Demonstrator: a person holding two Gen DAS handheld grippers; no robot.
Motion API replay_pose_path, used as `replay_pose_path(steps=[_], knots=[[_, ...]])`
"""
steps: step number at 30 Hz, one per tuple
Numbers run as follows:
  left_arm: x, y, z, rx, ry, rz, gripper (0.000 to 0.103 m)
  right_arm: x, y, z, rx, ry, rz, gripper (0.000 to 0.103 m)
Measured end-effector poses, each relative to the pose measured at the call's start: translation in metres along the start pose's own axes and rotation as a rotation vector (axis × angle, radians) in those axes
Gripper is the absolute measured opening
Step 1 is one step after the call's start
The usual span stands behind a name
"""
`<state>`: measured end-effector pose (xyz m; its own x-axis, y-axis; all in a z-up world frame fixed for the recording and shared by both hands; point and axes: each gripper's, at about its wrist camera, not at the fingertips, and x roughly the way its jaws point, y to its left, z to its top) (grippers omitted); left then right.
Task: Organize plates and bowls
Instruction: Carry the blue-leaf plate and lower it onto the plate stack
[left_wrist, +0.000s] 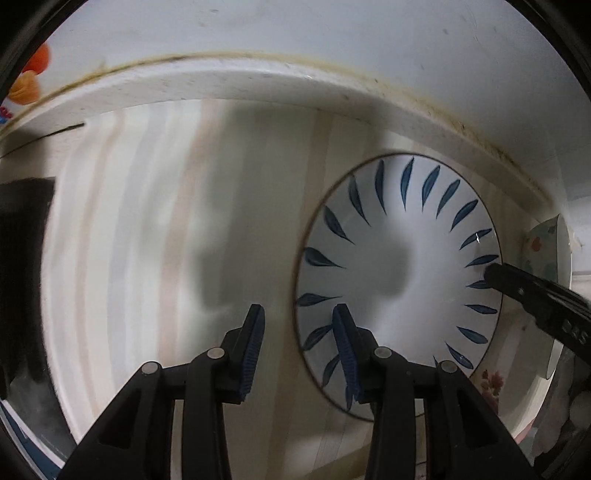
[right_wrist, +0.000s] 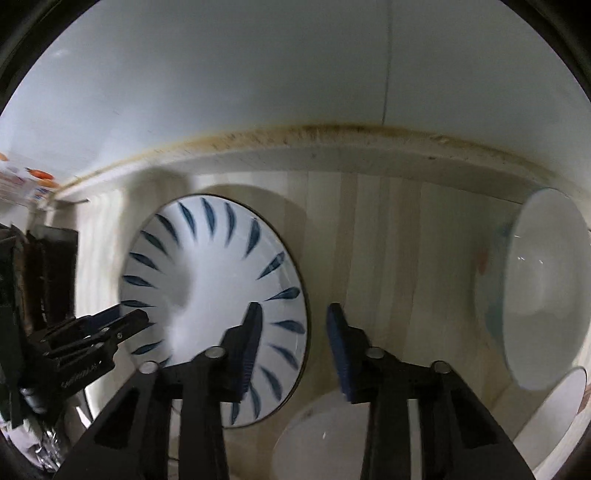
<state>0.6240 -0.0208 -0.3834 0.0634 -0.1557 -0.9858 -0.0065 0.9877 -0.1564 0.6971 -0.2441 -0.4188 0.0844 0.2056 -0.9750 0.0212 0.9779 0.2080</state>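
A white plate with blue leaf marks (left_wrist: 399, 273) lies on the pale wooden counter (left_wrist: 147, 240); it also shows in the right wrist view (right_wrist: 214, 306). My left gripper (left_wrist: 299, 339) is open and empty, hovering at the plate's left edge. My right gripper (right_wrist: 293, 339) is open and empty, just right of the plate. The right gripper's fingers (left_wrist: 517, 291) enter the left wrist view over the plate's right rim. The left gripper's fingers (right_wrist: 110, 325) show at the plate's left rim in the right wrist view.
A white bowl (right_wrist: 543, 291) stands tilted at the right, with a white dish (right_wrist: 554, 406) below it and another white dish (right_wrist: 317, 439) in front. A floral plate (left_wrist: 517, 376) lies right of the blue plate. A raised backsplash ledge (left_wrist: 258, 81) and the wall bound the counter. Dark objects (left_wrist: 22, 258) stand at the left.
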Motion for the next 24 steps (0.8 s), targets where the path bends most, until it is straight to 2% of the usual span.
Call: replay_pose_path(steps=[2, 4, 6, 12, 24], knots=[[0.000, -0.005, -0.002, 0.021, -0.026, -0.002, 0.033, 0.009, -0.002, 0.003, -0.001, 0.023, 0.002, 0.013], [-0.002, -0.010, -0.005, 0.036, -0.051, -0.001, 0.027, 0.012, -0.002, 0.005, -0.005, 0.017, 0.021, 0.013], [-0.004, -0.014, -0.008, 0.047, -0.060, 0.021, 0.027, 0.013, -0.002, 0.006, -0.013, 0.018, 0.026, 0.013], [-0.029, -0.012, -0.009, 0.033, -0.101, 0.007, 0.027, 0.007, -0.003, 0.002, 0.006, 0.032, 0.061, 0.013], [-0.116, -0.002, -0.057, 0.032, -0.203, -0.009, 0.027, -0.067, 0.020, -0.042, -0.065, -0.021, 0.123, 0.013]])
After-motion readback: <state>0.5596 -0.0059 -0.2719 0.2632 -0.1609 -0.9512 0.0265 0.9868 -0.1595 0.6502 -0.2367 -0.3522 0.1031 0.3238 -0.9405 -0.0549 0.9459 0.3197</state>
